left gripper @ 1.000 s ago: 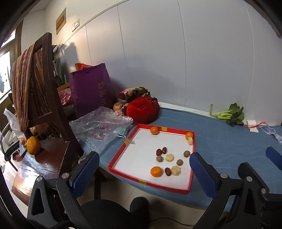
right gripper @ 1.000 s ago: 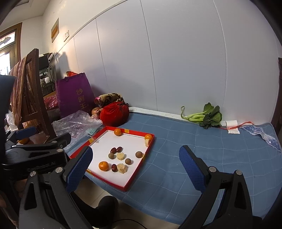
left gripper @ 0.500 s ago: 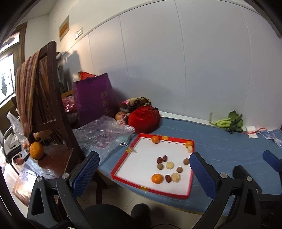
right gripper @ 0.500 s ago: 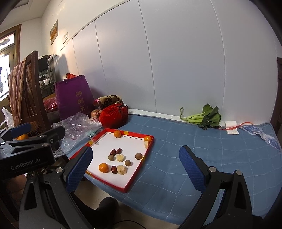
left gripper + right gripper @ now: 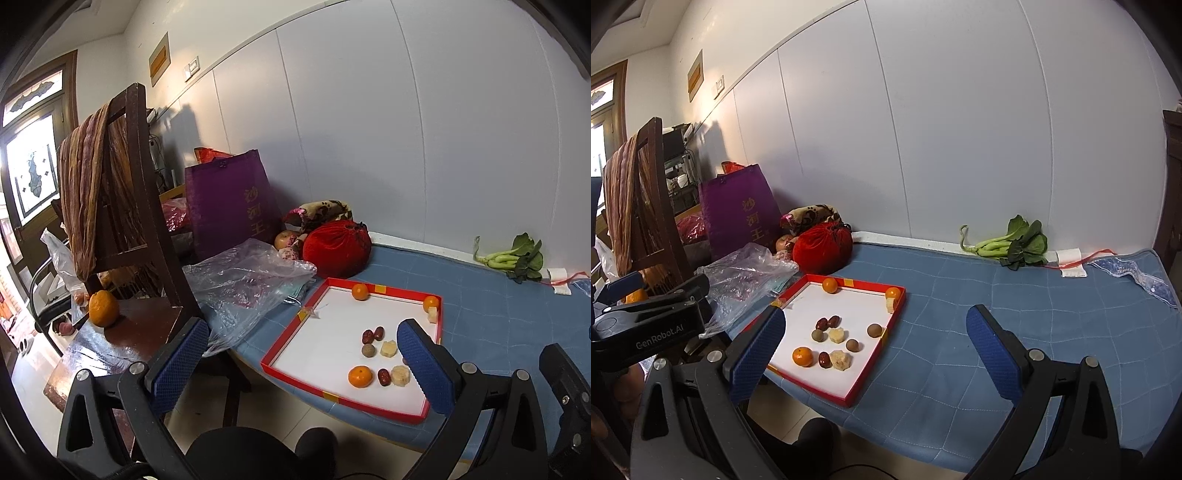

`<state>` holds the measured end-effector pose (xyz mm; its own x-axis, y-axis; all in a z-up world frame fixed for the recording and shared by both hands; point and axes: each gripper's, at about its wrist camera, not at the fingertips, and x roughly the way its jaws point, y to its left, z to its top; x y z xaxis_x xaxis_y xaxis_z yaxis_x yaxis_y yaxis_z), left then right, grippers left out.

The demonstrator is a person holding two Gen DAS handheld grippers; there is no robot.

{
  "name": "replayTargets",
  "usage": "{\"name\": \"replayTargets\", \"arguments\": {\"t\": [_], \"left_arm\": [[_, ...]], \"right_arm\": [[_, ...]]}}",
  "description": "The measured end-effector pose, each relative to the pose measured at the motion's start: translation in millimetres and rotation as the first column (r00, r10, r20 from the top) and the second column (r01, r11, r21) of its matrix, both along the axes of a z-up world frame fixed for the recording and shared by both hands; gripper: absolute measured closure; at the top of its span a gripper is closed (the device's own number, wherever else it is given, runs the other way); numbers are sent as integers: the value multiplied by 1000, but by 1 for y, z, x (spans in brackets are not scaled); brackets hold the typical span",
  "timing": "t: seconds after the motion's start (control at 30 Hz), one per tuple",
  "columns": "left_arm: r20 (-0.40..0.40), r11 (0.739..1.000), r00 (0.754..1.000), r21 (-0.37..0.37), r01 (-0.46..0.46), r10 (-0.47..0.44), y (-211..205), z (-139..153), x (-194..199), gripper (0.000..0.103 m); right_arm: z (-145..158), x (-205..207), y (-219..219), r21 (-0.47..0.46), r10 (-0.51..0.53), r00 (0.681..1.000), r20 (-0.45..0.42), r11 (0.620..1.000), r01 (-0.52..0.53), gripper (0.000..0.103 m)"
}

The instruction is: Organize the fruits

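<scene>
Nearest, left gripper [image 5: 303, 363]: fingers spread wide, holding nothing, short of the tray.
Right gripper [image 5: 875, 354]: likewise apart and empty.
Tray [image 5: 875, 363]: red-rimmed, at the blue mat's [image 5: 1015, 325] near left corner.
Fruits: mandarin [image 5: 803, 356], dates [image 5: 827, 323] and longans [image 5: 874, 330] scattered inside; two more mandarins [image 5: 830, 285] along the far rim.
Risk: round fruit probably rolls from a off-centre pinch; the tray overhangs the mat edge, so a push may tip it.

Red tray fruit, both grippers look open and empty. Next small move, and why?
Probably ease the right gripper forward and down toward the red tray, aiming at the near orange. Both grippers hang open, short of the tray, holding nothing; the left gripper sits no closer.
</scene>
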<state>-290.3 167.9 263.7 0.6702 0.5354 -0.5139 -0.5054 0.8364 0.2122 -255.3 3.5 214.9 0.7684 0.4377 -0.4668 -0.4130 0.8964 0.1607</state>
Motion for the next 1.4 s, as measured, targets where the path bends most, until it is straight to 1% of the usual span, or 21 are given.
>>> {"name": "replayTargets", "arguments": {"t": [0.53,1.0,1.1,1.23,1.27,1.37,1.4], "left_arm": [[-18,1000,1000,-10,19,-19,1,-2,2,0],[-35,999,999,-41,15,-16,10,-8,4,0],[-20,999,999,-46,29,-30,12,-8,3,1],[11,999,1000,-39,23,-22,15,-6,-1,6],[18,999,1000,-32,21,-20,16,-5,-2,9],[45,1000,999,-21,-5,6,21,-4,-4,9],[45,1000,999,-22,3,-2,22,-4,-4,9]], "right_arm": [[1,-1,-2,7,3,1000,0,1000,-3,4],[1,-3,17,-14,38,999,4,999,-38,4],[2,-1,21,-16,40,999,5,999,-40,4],[1,1,30,-30,43,999,14,999,-42,4],[0,2,31,-32,41,999,14,999,-41,4],[-1,3,33,-29,43,999,8,999,-43,4],[-1,4,33,-30,43,999,7,999,-42,4]]}}
